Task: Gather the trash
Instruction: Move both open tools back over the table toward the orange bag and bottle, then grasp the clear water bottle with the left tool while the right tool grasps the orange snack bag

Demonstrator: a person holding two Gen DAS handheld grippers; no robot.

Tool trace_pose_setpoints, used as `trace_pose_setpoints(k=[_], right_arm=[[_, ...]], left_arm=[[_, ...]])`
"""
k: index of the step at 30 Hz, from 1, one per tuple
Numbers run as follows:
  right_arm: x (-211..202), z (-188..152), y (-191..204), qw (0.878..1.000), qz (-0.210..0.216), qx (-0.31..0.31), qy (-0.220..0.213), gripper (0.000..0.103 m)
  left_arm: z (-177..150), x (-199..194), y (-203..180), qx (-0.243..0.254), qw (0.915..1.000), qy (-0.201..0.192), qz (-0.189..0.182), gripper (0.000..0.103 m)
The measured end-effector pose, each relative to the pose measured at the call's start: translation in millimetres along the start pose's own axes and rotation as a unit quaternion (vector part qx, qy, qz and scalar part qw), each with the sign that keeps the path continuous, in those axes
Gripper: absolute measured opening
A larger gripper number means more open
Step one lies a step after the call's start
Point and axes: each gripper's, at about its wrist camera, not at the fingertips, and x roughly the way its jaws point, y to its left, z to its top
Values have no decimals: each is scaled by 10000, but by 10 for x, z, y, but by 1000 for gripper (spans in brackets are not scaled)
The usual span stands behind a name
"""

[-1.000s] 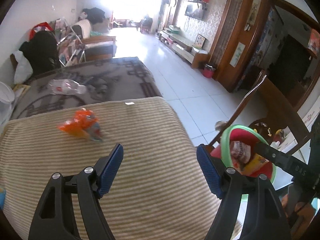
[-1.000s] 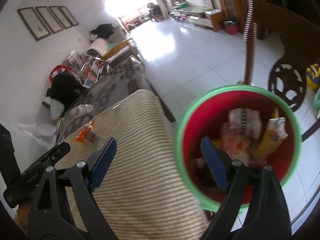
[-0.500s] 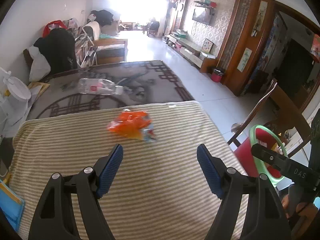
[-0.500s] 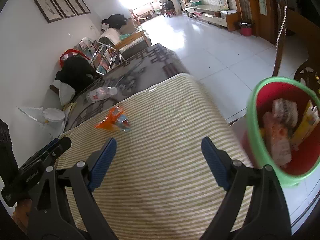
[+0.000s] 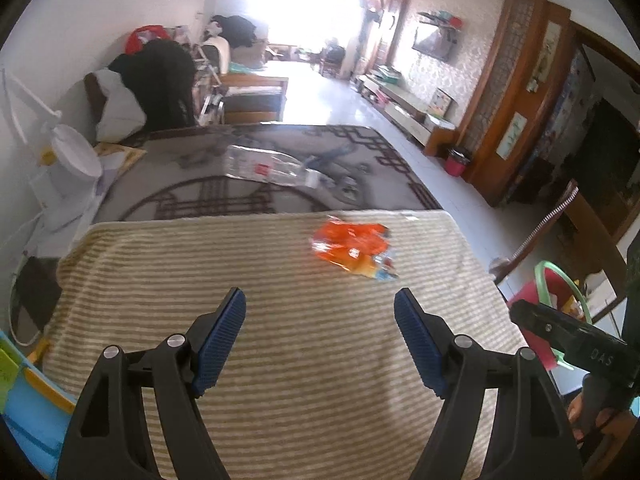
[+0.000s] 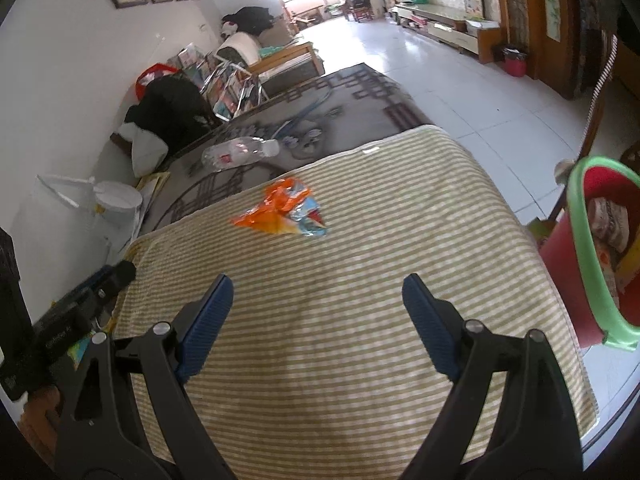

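A long tiled living room stretches ahead of you, with a striped blanket (image 5: 280,320) spread below both claws. Your left claw (image 5: 320,336) and right claw (image 6: 318,320) both stand wide apart, holding nothing. The orange wrapper (image 6: 280,210) lies on the blanket ahead, a clear bottle (image 5: 268,168) on the grey rug (image 5: 360,152) beyond, and the red bin (image 6: 600,256) at your right.

Striped mat (image 5: 280,360) bare ahead of both hand-held grippers; only orange wrapper (image 5: 352,250) lies on it, toward far edge. Clear bottle (image 5: 268,168) on grey rug (image 5: 360,148) beyond. Red bin (image 6: 592,256) crowds mat's right edge; clutter lines left wall.
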Motion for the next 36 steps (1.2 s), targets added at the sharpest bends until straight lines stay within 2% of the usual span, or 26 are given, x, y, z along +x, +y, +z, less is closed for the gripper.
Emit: trace_pose_setpoints(k=[4,7,11,12,14,15,17,19,20,23,24,25,26,27,28,29,30,33,36], right_arm=[[5,199,225,9994,134,-301,-88,85],[33,390,417,9981,288,-514,-174,87],[135,740,667,9954,524,-770,-213,88],[169,831,723,9945,558,-859,-215,93],[373,1106,905,9903,659,-1222,-45,98],[469,1179,972,9886,608,-1376,41,98],[907,1298,1090,9800,343,-1863,603,98],[1410,1272,1097,9674,-148,-2202,1244,98],[1699,1212,1079,9565,-381,-2398,1619,98],[2183,1043,1011,9352,-664,-2742,2142,98],[2249,995,964,9332,-644,-2755,2218,98],[2326,954,930,9316,-556,-2743,2321,97],[2358,909,894,9301,-469,-2750,2389,90],[2367,887,890,9297,-419,-2793,2363,90],[2333,877,889,9302,-346,-2854,2283,88],[2303,875,871,9302,-292,-2867,2271,63],[2279,877,839,9309,-215,-2826,2306,53],[2157,904,622,9427,297,-2342,2359,50],[2042,836,473,9497,536,-2015,2335,50]], left_arm=[[288,-127,276,194,9986,-308,374,73],[618,-307,513,222,9954,-720,588,73],[1140,-508,695,547,9875,-1193,874,73],[1310,-551,714,710,9833,-1352,991,73],[1595,-601,764,883,9769,-1568,1150,73],[1805,-566,828,835,9787,-1550,1058,73],[2045,-456,893,773,9815,-1439,996,74],[2239,-236,901,1205,9722,-1477,1362,74],[2280,-142,864,1433,9695,-1411,1403,74],[2333,378,738,2398,9591,-828,1257,74],[2307,551,676,2741,9515,-619,1252,74],[2240,751,592,3166,9399,-380,1220,75],[2157,985,505,3612,9254,-110,1142,75],[2088,1195,435,3907,9146,149,1034,76],[2028,1337,371,4068,9081,320,944,78],[1974,1473,333,4190,9028,465,851,78],[1921,1620,296,4281,8985,607,761,79],[1969,2062,222,4246,8978,1060,492,81],[2020,2501,151,4248,8936,1397,395,83]])
